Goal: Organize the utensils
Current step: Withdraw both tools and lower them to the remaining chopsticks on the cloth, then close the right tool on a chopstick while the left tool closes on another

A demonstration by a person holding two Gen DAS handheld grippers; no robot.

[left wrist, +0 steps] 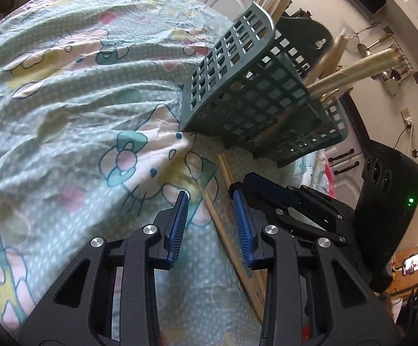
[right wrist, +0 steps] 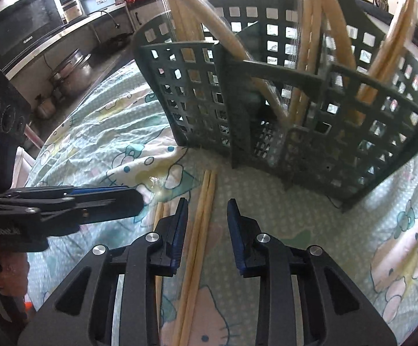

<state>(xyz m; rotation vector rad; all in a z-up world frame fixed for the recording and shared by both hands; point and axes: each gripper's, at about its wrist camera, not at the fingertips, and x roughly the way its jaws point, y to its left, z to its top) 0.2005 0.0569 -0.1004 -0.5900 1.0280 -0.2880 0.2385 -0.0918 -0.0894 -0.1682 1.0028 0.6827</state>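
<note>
Both pairs of jaws stand partly open, gripping nothing. Between the blue ribbed pads of the right gripper [right wrist: 207, 201] runs a pair of pale wooden chopsticks [right wrist: 201, 222], lying flat on the crumpled mint-green cartoon-print cloth [right wrist: 310, 230]; the sticks sit closer to the left pad than to the right one, and neither pad visibly presses on them. Their far tips reach just past the fingertips, pointing at the dark green perforated plastic utensil basket [right wrist: 266, 101], which stands ahead of the jaws with more pale chopsticks leaning upright in its compartments.

Across the cloth, the left gripper [left wrist: 210, 199] shows its own blue pads apart over the fabric. A pair of wooden chopsticks [left wrist: 226, 201] crosses the gap slantwise, nearer the right-hand pad, untouched as far as can be seen. Ahead and to the right of these jaws stands the same green basket [left wrist: 238, 92]. In the right wrist view the left gripper's black fingers come in from the left, just beside the right gripper's left finger.
</note>
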